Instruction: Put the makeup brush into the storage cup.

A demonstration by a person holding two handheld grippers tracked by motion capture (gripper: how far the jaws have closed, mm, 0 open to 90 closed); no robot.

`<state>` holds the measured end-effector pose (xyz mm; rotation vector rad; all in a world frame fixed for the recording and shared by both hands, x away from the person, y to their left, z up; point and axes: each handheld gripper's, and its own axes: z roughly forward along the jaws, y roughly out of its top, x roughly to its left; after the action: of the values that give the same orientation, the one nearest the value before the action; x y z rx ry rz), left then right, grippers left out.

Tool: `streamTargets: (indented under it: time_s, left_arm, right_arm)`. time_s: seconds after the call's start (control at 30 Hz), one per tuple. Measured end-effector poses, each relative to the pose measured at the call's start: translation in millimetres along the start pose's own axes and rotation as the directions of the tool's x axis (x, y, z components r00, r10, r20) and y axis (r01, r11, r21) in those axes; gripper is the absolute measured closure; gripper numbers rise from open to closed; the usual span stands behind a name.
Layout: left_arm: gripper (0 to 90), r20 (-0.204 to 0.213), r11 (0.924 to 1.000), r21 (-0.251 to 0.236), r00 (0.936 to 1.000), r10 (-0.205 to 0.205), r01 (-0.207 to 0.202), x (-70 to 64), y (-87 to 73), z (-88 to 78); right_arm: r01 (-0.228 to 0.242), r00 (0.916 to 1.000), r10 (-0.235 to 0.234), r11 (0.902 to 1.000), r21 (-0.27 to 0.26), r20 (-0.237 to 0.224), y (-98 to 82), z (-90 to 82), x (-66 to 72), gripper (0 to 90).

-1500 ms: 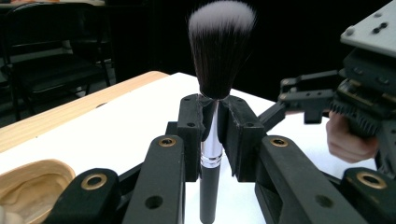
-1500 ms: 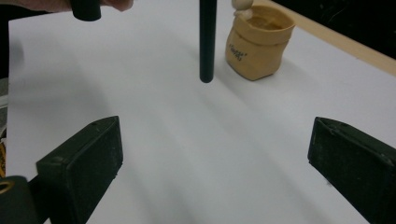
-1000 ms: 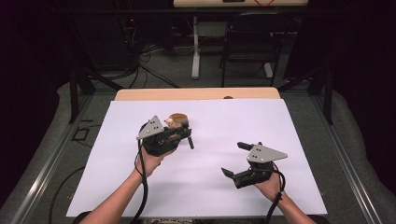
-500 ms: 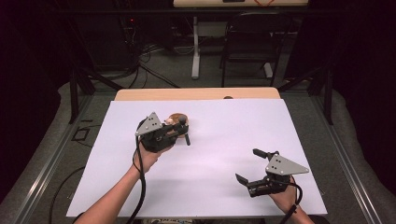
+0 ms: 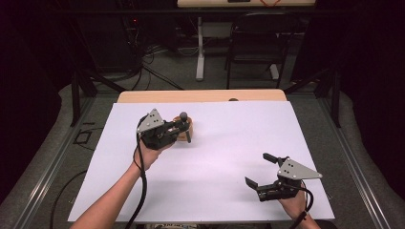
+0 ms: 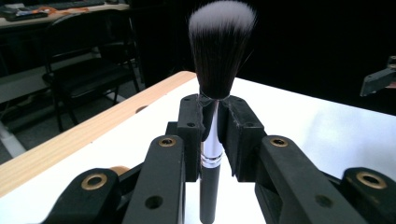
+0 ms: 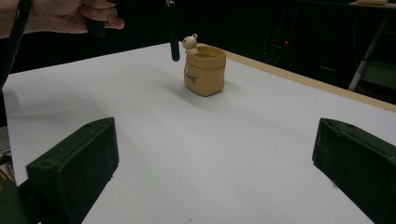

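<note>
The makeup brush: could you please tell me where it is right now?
The makeup brush is clamped upright in the left gripper, on the table's left side, just beside the small tan pot.

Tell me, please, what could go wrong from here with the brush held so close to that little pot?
1. The left gripper holds the makeup brush upright by its narrow ferrule; it could slip or tilt in the grip.
2. The small tan pot stands free on the white sheet and looks light; the handle's lower end, hanging beside the rim, might knock it over.
3. The right gripper is open and well away, so nothing steadies the pot.
</note>
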<state>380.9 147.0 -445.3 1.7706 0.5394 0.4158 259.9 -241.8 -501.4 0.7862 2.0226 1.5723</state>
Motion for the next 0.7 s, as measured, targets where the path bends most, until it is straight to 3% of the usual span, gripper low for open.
streamTargets:
  time_s: [0.7]
  left_arm:
    - [77.4,-0.042,0.9996,-0.005,0.9987,0.029,-0.029,21.3,21.4,1.1]
  right_arm:
    - [0.001,1.0000,-0.001,0.9993,0.036,-0.001,-1.5,3.6,-0.8,0.0]
